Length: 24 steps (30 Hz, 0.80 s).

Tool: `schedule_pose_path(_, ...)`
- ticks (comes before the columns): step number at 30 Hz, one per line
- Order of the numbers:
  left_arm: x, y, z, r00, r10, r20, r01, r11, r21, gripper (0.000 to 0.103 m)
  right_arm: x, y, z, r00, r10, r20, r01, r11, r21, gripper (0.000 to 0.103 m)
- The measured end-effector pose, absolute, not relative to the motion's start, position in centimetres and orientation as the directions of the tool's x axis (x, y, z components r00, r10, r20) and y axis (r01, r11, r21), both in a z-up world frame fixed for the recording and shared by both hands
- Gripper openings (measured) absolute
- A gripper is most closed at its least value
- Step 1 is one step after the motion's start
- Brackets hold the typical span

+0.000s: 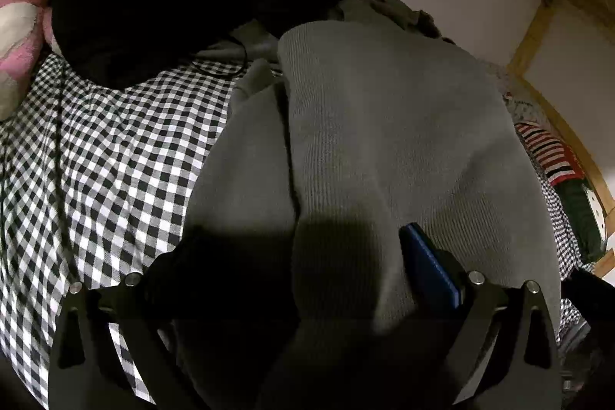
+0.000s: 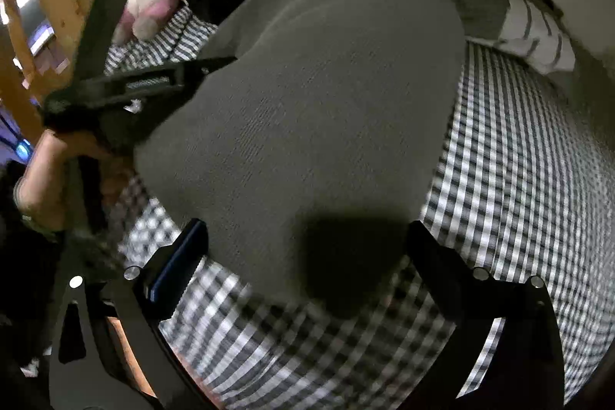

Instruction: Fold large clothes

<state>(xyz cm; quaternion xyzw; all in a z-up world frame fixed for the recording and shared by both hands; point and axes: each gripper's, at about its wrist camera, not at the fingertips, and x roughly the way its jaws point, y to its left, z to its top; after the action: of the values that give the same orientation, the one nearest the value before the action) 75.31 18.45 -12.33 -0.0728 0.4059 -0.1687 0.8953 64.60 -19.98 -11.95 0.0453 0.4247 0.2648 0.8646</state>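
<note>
Lying lengthwise away from both spread-fingered grippers [image 1: 307, 256] [image 2: 307, 248], grey sweater [image 1: 384, 141] covers checkered bedding [image 1: 115, 141].

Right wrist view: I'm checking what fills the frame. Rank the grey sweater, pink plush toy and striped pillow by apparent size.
1. grey sweater, by far the largest, though nearest the camera.
2. and 3. striped pillow and pink plush toy look alike; not ranked.

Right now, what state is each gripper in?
Left gripper: open, jaws spread over the grey ribbed knit garment, gripping nothing.
Right gripper: open, over the same garment's edge, gripping nothing.
</note>
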Motion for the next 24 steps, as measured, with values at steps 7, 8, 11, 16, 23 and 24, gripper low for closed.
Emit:
schedule_pose_path(7,72.8,18.5,-10.9,0.660,-0.295,-0.691,0.202,0.955,-0.216,0.099,63.7,-24.5,-13.6,0.457,0.585,-0.670,-0.330,0.811,0.483,0.100)
schedule_pose_path(8,72.4,18.7,-10.7,0.662,-0.292,-0.690,0.196,0.956,-0.217,0.098,63.8,-24.9,-13.6,0.474,0.561,-0.679,-0.304,0.827,0.472,0.100)
schedule_pose_path(11,70.8,19.7,-10.0,0.673,-0.284,-0.683,0.169,0.958,-0.232,0.098,64.6,-25.2,-13.6,0.523,0.472,-0.710,-0.241,0.881,0.408,0.100)
schedule_pose_path(16,68.6,20.5,-9.5,0.684,-0.273,-0.676,0.144,0.960,-0.242,0.098,65.2,-25.3,-13.5,0.529,0.521,-0.670,-0.247,0.850,0.466,0.100)
schedule_pose_path(23,66.5,19.7,-9.2,0.654,-0.264,-0.709,0.156,0.964,-0.215,0.098,64.5,-27.6,-13.5,0.526,0.625,-0.578,-0.255,0.763,0.594,0.100)
schedule_pose_path(24,66.3,19.4,-9.2,0.645,-0.275,-0.713,0.165,0.961,-0.222,0.098,64.1,-27.7,-13.5,0.529,0.636,-0.562,-0.260,0.752,0.606,0.100)
